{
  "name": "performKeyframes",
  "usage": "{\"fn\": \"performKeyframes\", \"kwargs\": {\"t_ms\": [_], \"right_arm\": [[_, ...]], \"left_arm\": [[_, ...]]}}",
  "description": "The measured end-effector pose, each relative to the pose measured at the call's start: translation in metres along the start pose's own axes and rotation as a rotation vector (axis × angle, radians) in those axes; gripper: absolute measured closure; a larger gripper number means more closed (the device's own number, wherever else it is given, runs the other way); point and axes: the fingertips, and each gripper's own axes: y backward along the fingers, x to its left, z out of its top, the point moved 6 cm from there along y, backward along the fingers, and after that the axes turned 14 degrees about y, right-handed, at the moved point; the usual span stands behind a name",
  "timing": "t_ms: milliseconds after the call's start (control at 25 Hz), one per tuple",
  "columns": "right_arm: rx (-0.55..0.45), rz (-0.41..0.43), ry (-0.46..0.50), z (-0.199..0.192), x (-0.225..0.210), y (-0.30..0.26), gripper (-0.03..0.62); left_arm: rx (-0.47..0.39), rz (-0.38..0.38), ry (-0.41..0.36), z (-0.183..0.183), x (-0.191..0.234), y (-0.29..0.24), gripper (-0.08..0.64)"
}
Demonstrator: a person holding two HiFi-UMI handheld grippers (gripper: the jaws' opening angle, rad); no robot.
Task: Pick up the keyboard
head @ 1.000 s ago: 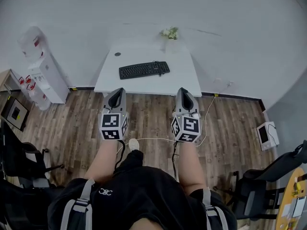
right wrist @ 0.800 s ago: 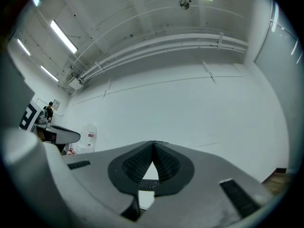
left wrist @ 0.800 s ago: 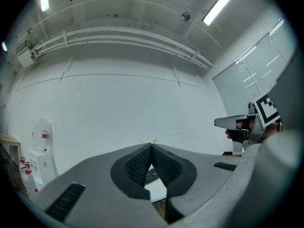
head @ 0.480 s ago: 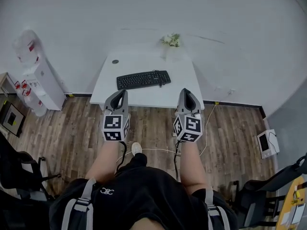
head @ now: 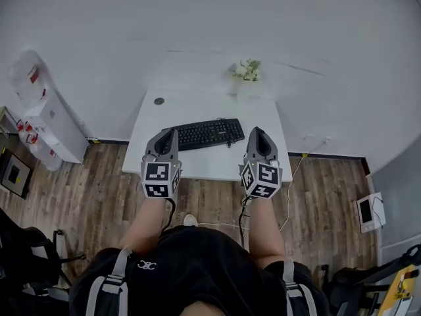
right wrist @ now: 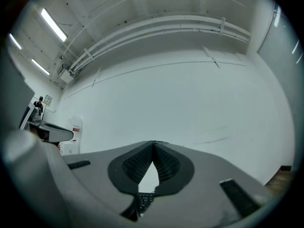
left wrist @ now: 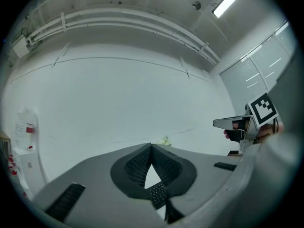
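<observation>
Fingers [left wrist: 134,168] together, white table [head: 209,164], wood floor [head: 99,180]

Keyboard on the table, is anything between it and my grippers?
Nothing visible does. The left gripper and right gripper, fingers shut, are by both ends of the keyboard. The flowers and small dark disc sit beyond it on the table.
</observation>
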Motion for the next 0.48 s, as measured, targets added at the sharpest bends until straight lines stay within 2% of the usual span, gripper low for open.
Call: {"fn": "performKeyframes", "kwargs": {"t_ms": [240,480], "right_arm": [[0.027,0.004,0.003,-0.017,0.009,-0.098,0.594],[0.082,0.051,0.014,-0.040,0.013,-0.167,0.594]], "left_arm": [[0.029,0.008,0.026,-0.002,0.057,-0.086,0.549],[0.074,-0.017,0.054,-0.013,0.086,-0.157,0.549]]}}
